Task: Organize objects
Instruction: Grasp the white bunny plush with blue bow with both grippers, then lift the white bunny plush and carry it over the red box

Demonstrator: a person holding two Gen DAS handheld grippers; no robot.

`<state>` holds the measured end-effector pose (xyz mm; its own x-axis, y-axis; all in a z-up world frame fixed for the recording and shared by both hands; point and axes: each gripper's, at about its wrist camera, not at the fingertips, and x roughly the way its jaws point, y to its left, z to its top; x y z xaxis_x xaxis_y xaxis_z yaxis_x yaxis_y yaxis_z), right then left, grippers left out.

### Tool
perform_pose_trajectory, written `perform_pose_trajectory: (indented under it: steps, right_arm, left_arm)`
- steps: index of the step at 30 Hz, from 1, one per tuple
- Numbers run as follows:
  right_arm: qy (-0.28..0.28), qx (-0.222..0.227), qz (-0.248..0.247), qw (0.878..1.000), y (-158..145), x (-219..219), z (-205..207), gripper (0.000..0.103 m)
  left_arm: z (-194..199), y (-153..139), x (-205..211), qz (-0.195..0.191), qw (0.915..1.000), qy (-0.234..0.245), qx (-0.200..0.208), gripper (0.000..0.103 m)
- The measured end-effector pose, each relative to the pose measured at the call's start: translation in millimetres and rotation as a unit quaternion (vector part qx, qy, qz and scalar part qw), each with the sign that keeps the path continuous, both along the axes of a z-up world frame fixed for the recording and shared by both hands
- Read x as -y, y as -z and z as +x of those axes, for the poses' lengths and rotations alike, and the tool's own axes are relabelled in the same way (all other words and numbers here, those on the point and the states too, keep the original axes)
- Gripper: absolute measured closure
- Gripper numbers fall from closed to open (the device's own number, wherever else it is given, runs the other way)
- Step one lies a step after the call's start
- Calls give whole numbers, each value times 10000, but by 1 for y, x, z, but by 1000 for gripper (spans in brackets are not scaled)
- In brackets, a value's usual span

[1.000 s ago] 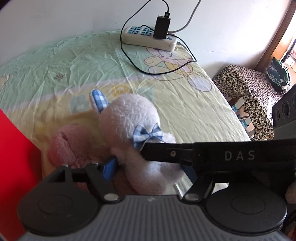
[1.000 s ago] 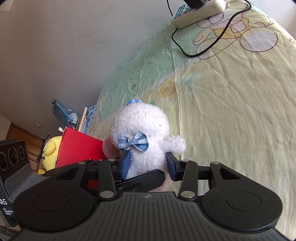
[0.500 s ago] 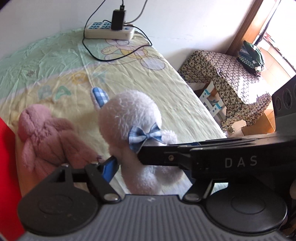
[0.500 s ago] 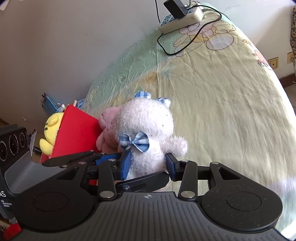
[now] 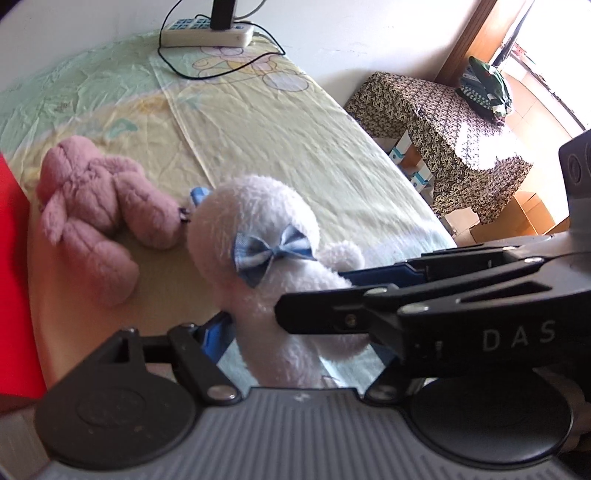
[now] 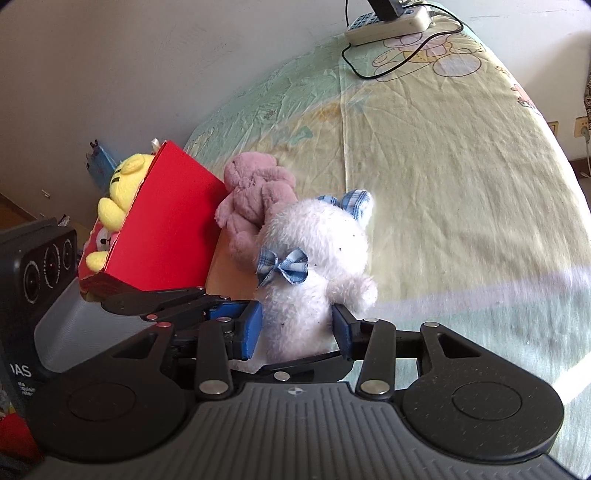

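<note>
A white plush toy (image 5: 258, 236) with a blue checked bow is held above the bed; it also shows in the right wrist view (image 6: 317, 266). My left gripper (image 5: 295, 332) is shut on its lower body, and my right gripper (image 6: 297, 328) is shut on the same toy from the other side. A pink plush (image 5: 96, 206) lies on the bed beside it, also seen in the right wrist view (image 6: 255, 195). A red box (image 6: 162, 236) holding a yellow plush (image 6: 122, 192) stands at the left, next to the pink plush.
The bed sheet (image 6: 443, 166) is pale yellow and green. A power strip (image 5: 207, 33) with a plugged charger and black cable lies at the far end by the wall. A table with a patterned cloth (image 5: 436, 122) stands to the right of the bed.
Both grippers have lifted the white plush up and back from the bed. The pink plush has come fully into view on the sheet, and the red box with the yellow plush now shows more.
</note>
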<state>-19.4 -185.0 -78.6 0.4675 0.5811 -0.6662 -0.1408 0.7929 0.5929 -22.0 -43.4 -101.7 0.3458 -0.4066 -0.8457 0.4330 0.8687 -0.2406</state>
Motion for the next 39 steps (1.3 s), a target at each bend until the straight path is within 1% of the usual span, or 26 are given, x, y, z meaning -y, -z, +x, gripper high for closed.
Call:
perform_pose_trajectory:
  steps: [3, 6, 9, 11, 15, 19, 21, 22, 25, 30, 35, 39]
  right_arm:
    - [-16, -6, 52, 10000, 0, -2, 1, 57]
    - [33, 13, 75, 10000, -2, 1, 1, 56]
    - [159, 7, 170, 9997, -4, 7, 1, 53]
    - [266, -10, 207, 9994, -5, 12, 1, 48]
    - [454, -130, 308, 9984, 3, 20, 7, 48]
    - [362, -391, 413, 9977, 17, 15, 13, 49]
    - [321, -456, 434, 9975, 22, 11, 15, 49]
    - [305, -477, 462, 9973, 24, 9, 17, 49]
    - [294, -510, 581, 9966, 27, 7, 22, 49]
    - [155, -503, 549, 9971, 26, -3, 32, 48]
    - [4, -271, 374, 9989, 16, -10, 29, 50]
    - [-120, 82, 142, 9998, 1, -18, 22, 51]
  left_arm:
    - [-1, 2, -10, -127, 9997, -161, -94, 28]
    - [-3, -1, -15, -125, 9995, -274, 4, 25]
    - [-5, -6, -20, -158, 9992, -348, 104, 19]
    - [-6, -10, -22, -176, 9990, -366, 166, 17]
    - [-7, -15, -24, -233, 9988, -351, 234, 11]
    - [-1, -8, -19, -192, 9993, -305, 115, 11]
    - [3, -3, -15, -182, 9995, -256, 13, 15]
    - [4, 0, -12, -141, 9996, -234, -17, 17]
    - [9, 5, -5, 56, 9997, -252, 10, 17]
    - [15, 7, -7, 125, 9994, -323, -3, 22]
    - [12, 2, -11, 127, 9992, -382, 72, 23]
    - [7, -7, -14, 92, 9988, -425, 203, 23]
